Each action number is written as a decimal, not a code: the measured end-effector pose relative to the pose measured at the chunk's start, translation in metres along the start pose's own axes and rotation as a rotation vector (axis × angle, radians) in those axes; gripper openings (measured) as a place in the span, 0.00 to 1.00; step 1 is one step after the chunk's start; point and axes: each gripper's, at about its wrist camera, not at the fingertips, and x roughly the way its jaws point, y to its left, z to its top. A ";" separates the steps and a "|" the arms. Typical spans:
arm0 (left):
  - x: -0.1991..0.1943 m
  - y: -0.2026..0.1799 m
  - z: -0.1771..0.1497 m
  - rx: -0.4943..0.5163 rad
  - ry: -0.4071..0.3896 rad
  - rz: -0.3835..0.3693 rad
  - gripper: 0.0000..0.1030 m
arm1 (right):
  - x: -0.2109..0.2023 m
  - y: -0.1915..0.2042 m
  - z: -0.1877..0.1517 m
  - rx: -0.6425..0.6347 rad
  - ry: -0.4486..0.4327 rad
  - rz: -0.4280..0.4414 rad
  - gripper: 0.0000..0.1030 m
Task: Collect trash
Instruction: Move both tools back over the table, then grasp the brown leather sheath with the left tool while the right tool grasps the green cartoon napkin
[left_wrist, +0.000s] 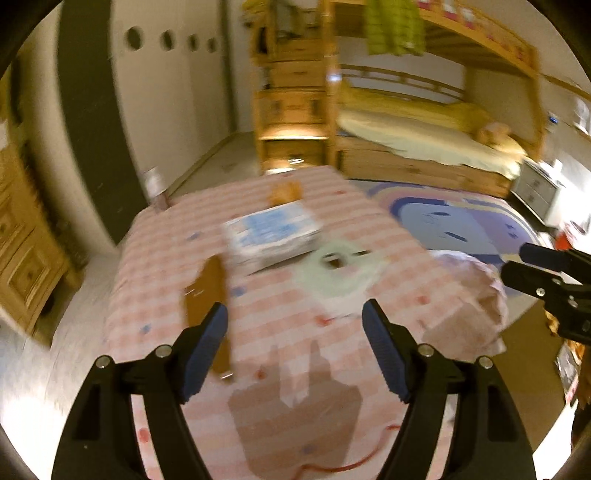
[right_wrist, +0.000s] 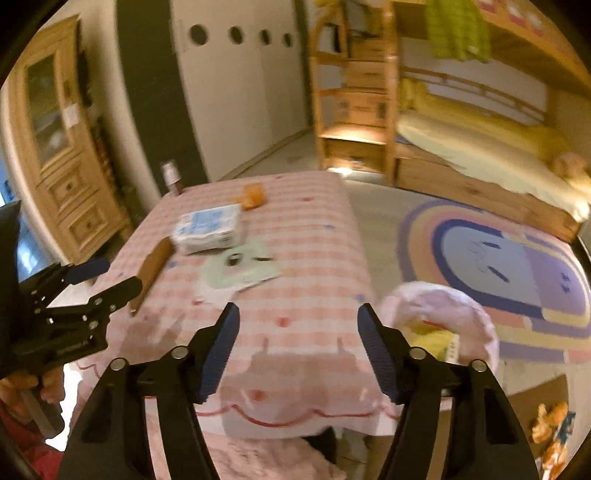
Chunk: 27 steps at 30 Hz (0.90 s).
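Both grippers hovering over checked tablecloth (left_wrist: 332, 206), jaws spread, nothing pinched. Left gripper (left_wrist: 294, 350) nearing brown wrapper (left_wrist: 207, 295); right gripper (right_wrist: 298, 349) beside pink trash bag (right_wrist: 439, 314) at table's edge. Best approaching low, fingers straddling wrapper's narrow width before squeezing.

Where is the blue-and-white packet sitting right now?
The blue-and-white packet lies mid-table on the pink checked tablecloth, between the orange item behind it and the pale green wrapper in front.

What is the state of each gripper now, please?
Left gripper: open, holding nothing.
Right gripper: open, holding nothing.
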 end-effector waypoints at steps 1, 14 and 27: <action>0.001 0.009 -0.003 -0.022 0.007 0.012 0.71 | 0.004 0.007 0.001 -0.011 0.006 0.008 0.59; 0.029 0.077 -0.023 -0.146 0.087 0.098 0.71 | 0.090 0.063 0.020 -0.136 0.102 0.058 0.69; 0.052 0.089 -0.023 -0.157 0.132 0.114 0.71 | 0.153 0.039 0.029 -0.108 0.177 0.049 0.62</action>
